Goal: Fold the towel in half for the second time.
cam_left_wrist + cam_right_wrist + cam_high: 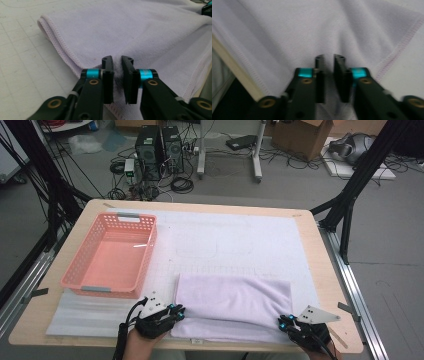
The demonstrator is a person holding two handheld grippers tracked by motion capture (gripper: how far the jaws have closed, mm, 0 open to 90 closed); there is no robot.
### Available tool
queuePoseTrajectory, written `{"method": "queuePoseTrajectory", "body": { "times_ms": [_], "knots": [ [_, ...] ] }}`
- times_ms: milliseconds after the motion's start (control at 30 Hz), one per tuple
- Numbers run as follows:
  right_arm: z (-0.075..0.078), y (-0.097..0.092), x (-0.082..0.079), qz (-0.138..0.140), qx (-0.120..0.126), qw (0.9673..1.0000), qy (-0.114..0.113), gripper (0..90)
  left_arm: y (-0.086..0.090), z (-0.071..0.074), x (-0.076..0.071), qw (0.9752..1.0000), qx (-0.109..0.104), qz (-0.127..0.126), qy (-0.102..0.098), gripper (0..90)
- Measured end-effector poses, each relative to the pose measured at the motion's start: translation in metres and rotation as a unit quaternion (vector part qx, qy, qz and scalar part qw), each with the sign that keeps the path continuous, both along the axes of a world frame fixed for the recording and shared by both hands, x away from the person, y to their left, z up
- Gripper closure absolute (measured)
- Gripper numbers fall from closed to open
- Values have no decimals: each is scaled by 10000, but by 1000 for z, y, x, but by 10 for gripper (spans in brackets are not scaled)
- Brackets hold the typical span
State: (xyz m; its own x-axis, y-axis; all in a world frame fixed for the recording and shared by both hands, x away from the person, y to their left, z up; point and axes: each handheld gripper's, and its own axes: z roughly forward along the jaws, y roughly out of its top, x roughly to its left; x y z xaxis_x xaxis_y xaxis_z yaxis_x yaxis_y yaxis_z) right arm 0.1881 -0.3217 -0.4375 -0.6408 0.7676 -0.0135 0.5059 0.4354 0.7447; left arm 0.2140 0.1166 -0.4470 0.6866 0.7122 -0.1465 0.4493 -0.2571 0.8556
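Folded lilac towel (234,302) at the table's (320,270) near edge: soft, light, floppy, so my left gripper (176,312) and right gripper (286,322) each pinch a near corner, jaws clamped on cloth.

Grey floor (300,185) strewn with cables (182,184), boxes (305,135).

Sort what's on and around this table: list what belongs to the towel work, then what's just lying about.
In the job:
lavender towel, folded, near table edge
left gripper, shut on the towel's left near corner
right gripper, shut on its right near corner

Lying about:
pink basket, empty
white mat
computer towers and cardboard box on the floor
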Motion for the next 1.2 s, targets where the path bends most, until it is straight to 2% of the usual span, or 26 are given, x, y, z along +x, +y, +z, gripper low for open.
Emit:
{"method": "queuePoseTrajectory", "body": {
  "times_ms": [67,167,200,233,267,300,367,433,500,567,633,733,900,933,1000,1100,1200],
  "knots": [
    [2,-1,-1,6,-29,10000,-31,892,0,3,-2,10000,-59,37,-30,827],
    [6,-5,-3,-23,105,9999,-67,892,4,9,-5,9997,-252,-18,-50,830],
    [9,-6,-5,-3,144,9998,-114,867,5,11,-6,9996,-283,-31,-81,829],
    [11,-7,-7,-20,194,9997,-161,703,6,12,-7,9995,-295,-43,-94,828],
    [13,-8,-8,-20,329,9993,-166,617,6,13,-7,9994,-315,-37,-103,827],
    [15,-9,-9,56,472,9988,-132,604,7,12,-7,9993,-352,-23,-79,826],
    [15,-8,-11,124,389,9991,-152,557,6,11,-6,9994,-331,-27,-50,826],
    [10,-6,-12,138,310,9994,-61,565,6,9,-5,9994,-336,-15,-33,826],
    [3,-6,-9,11,136,9999,0,606,6,9,-5,9994,-349,-20,-24,826],
    [-2,-8,-7,-86,112,9998,115,726,6,9,-5,9993,-363,-27,0,827],
    [-4,-10,-5,-33,147,9998,107,848,7,9,-4,9992,-398,-41,33,828],
    [-1,-10,-6,30,99,9999,67,870,7,10,-6,9990,-437,-64,41,830],
    [12,-15,-13,75,360,9993,11,874,11,18,-12,9977,-668,-109,54,831],
    [16,-16,-16,52,478,9988,16,875,12,18,-14,9975,-684,-134,70,831],
    [21,-18,-21,91,530,9986,-9,874,14,20,-20,9975,-689,-159,67,830],
    [25,-19,-30,116,555,9984,30,874,18,21,-28,9969,-749,-207,99,830],
    [24,-19,-37,132,485,9986,141,873,20,19,-34,9967,-704,-342,221,827]
  ]
}}
